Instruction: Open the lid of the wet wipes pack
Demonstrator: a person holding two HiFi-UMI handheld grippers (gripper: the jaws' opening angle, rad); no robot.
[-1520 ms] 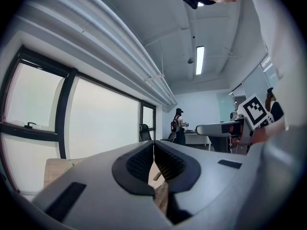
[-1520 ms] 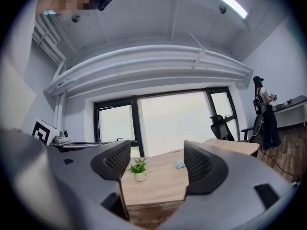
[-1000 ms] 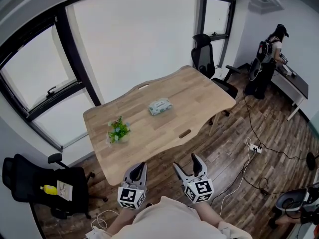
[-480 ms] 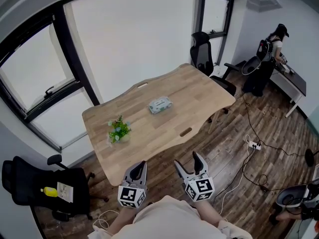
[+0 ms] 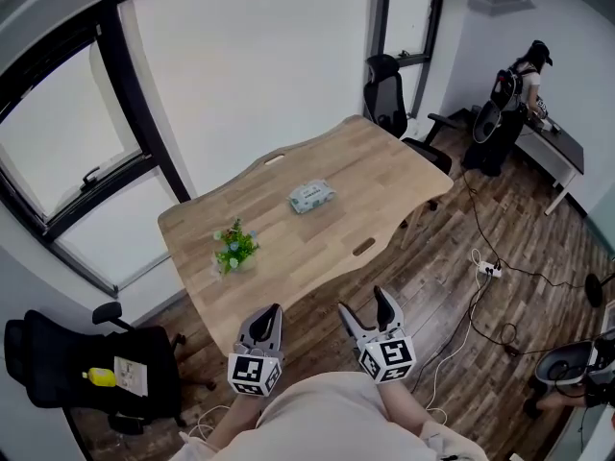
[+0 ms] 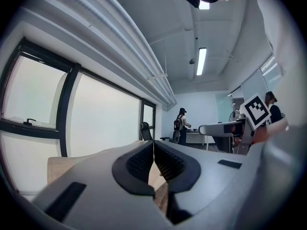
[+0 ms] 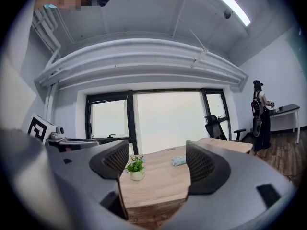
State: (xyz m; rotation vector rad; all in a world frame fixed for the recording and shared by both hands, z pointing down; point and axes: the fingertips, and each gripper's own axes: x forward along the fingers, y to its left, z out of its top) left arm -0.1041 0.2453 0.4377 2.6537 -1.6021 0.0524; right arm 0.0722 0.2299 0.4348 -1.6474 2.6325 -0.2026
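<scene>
- My left gripper (image 5: 270,313) is held low, short of the near edge of the table (image 5: 384,176). In the left gripper view its ribbed pads (image 6: 144,161) are pressed together, with nothing between them.
- My right gripper (image 5: 366,307) is held just beside the left one, at about the same height. Its jaws are spread wide and hold nothing. The right gripper view shows only the distant table through the gap.
- The wet wipes pack (image 5: 312,196) lies flat on the wooden table, near the middle of the top and towards the window side. It is well apart from both grippers.
- Pack label: pale green and white wrapper. The print is too small to read, and I cannot tell how the lid sits.
- Each gripper carries a marker cube (image 5: 255,374) with black-and-white square patterns.
- A small potted plant (image 5: 234,249) stands on the table to the left of the pack, apart from it.
- A black office chair (image 5: 388,89) stands at the far end of the table.
- A person (image 5: 514,89) stands at a dark desk (image 5: 557,147) in the far right corner.
</scene>
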